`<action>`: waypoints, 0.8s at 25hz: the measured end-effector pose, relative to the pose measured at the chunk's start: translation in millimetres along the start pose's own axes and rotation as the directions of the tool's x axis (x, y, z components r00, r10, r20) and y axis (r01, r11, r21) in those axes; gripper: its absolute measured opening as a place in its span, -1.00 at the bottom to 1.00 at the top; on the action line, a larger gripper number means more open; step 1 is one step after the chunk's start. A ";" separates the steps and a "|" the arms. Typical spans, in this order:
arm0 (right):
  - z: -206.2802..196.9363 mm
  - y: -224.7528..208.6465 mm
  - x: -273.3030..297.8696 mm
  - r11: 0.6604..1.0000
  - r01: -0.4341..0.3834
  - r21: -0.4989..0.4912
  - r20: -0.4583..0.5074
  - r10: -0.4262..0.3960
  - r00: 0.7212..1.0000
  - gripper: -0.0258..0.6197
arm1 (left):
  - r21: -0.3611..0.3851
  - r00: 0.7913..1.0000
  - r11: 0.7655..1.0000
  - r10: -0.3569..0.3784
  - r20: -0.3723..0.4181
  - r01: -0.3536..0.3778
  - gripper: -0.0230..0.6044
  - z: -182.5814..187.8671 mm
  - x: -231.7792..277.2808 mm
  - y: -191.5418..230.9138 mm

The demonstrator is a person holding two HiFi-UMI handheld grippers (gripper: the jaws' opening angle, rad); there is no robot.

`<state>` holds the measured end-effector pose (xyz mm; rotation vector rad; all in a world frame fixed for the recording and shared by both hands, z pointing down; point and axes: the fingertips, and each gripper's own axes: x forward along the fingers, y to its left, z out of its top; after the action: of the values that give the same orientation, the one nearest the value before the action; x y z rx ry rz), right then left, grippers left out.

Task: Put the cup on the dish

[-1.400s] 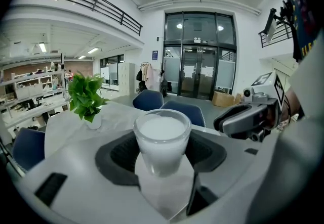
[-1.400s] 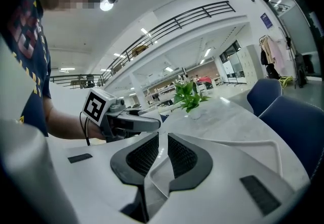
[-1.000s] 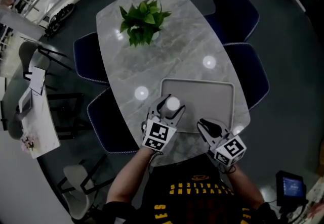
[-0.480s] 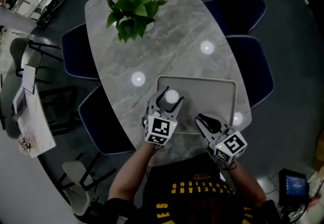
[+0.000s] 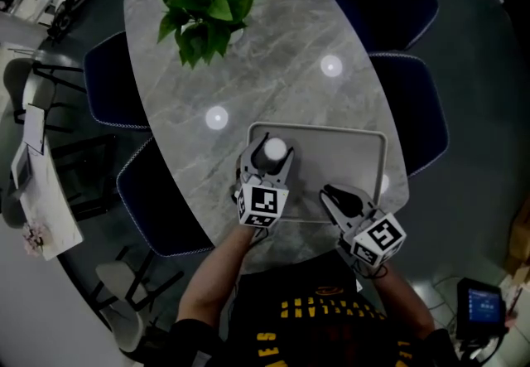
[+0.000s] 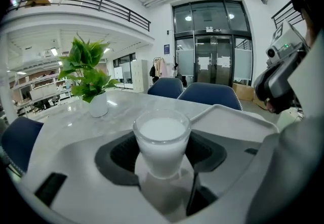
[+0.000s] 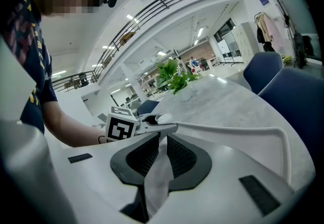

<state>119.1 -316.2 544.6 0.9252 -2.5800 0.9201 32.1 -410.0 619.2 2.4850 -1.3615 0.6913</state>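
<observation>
1. grips an upright clear cup (image 6: 162, 139) of white liquid between the jaws of the left tool (image 5: 269, 160).
2. shows the cup at the left side of the grey dish (image 5: 348, 160), just inside its rim; cannot tell whether resting or lifted.
3. holds the right tool (image 5: 335, 198) with jaws pressed together on nothing, at the dish's near rim.
4. sets the dish by the near right edge of the marble worktop (image 5: 273, 67), well apart from the potted plant (image 5: 203, 13) at the far end.

cup (image 5: 274, 147) over tray's (image 5: 352, 160) left part, plant (image 5: 203, 9) behind
</observation>
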 end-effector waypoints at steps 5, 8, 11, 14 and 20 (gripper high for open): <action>2.0 -1.7 1.8 1.000 0.007 0.007 -0.006 -0.007 1.000 -0.76 | -0.029 1.000 0.999 0.023 -0.012 -0.023 -0.09 -9.8 9.0 5.9; 0.2 -3.5 4.1 1.000 0.007 0.013 -0.012 -0.007 1.000 -0.76 | -0.033 1.000 0.999 0.023 -0.010 -0.023 -0.09 -11.6 12.6 6.7; -2.5 -4.0 4.3 1.000 0.006 0.017 -0.020 -0.006 1.000 -0.76 | -0.035 1.000 0.999 0.025 -0.001 -0.025 -0.09 -11.6 14.1 7.7; -4.1 -4.9 4.2 1.000 0.006 0.020 -0.025 -0.006 1.000 -0.76 | -0.033 1.000 0.999 0.028 0.005 -0.027 -0.09 -11.0 15.6 8.9; -4.3 -5.5 5.2 1.000 0.006 0.019 -0.026 -0.005 1.000 -0.76 | -0.007 0.999 0.999 0.035 -0.031 -0.035 -0.09 -15.8 17.5 6.7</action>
<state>118.7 -319.3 552.7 0.9189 -2.5503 0.9512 29.9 -420.1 641.5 2.4403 -1.3971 0.7271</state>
